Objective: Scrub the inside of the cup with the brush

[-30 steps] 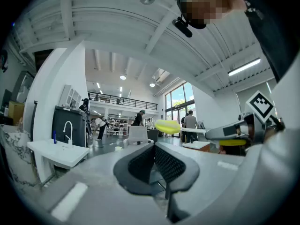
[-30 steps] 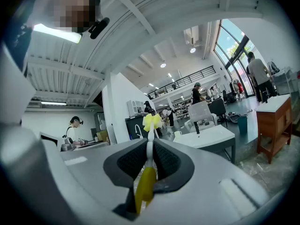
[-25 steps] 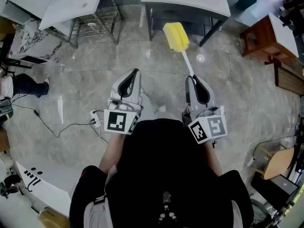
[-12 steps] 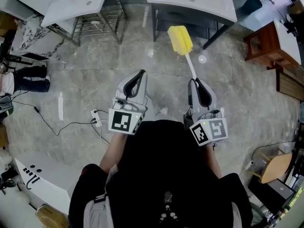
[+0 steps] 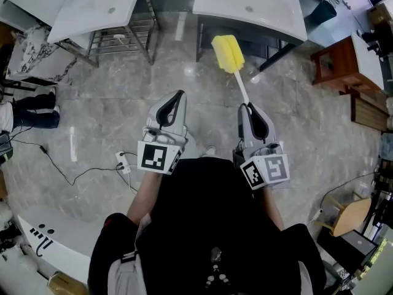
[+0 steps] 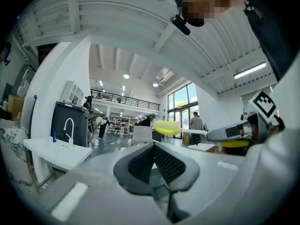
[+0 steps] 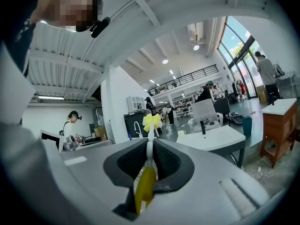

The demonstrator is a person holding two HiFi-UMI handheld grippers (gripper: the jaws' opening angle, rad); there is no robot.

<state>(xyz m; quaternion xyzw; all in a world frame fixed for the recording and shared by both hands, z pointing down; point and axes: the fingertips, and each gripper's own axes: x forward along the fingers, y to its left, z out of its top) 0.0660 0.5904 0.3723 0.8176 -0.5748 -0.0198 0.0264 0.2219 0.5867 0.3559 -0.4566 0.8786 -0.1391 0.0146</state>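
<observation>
My right gripper is shut on the brush's thin white handle. The brush's yellow sponge head sticks out ahead of it over the floor, and its yellow grip end lies between the jaws. My left gripper is shut with nothing in it, level beside the right one. From the left gripper view the sponge head shows to the right. A small white cup-like thing stands on a white counter ahead; I cannot tell more.
Two white sink counters stand ahead on metal frames. A wooden stand is at the right, and a cable with a power strip lies on the marble floor at the left. A person's legs show far left.
The counters have come nearer in the head view as both grippers moved forward together. Neither grip has changed, and the brush stays in the right gripper.
</observation>
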